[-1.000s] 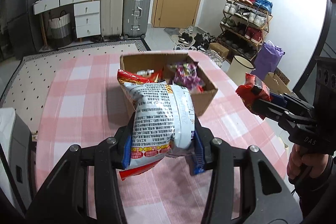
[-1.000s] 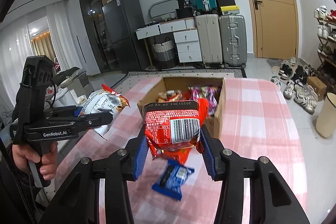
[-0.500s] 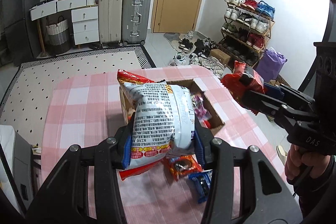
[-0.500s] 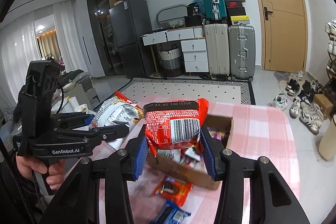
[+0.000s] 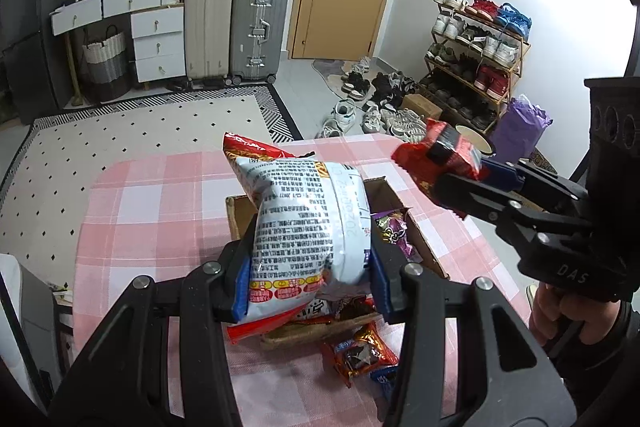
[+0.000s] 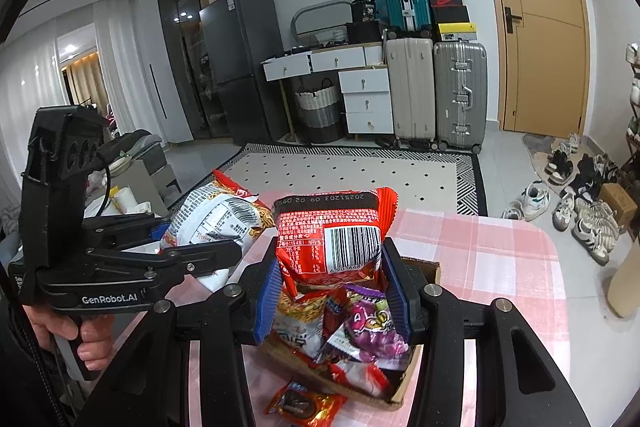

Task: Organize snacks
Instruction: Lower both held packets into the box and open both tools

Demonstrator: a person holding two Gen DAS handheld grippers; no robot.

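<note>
My left gripper (image 5: 308, 287) is shut on a puffy white snack bag (image 5: 308, 223) with red ends, held upright above the open cardboard box (image 5: 424, 247). In the right wrist view my right gripper (image 6: 332, 291) is shut on a red packet (image 6: 332, 239) with a barcode, hanging over the same box (image 6: 420, 265). The box holds several packets, among them a purple one (image 6: 372, 323). Each view shows the other gripper off to the side: the right gripper (image 5: 452, 171) with its red packet (image 5: 436, 151), and the left gripper (image 6: 200, 247) with the white bag (image 6: 212, 215).
The box sits on a table with a pink checked cloth (image 5: 160, 207). A red-orange packet (image 5: 364, 351) and a blue packet (image 5: 386, 379) lie loose on the cloth in front of the box. Beyond the table's far edge are a rug, suitcases and a shoe rack.
Both grippers have moved forward and a little up with their bags. The box has slid from ahead of them to right beneath them, and loose packets have come into view in front of it.
</note>
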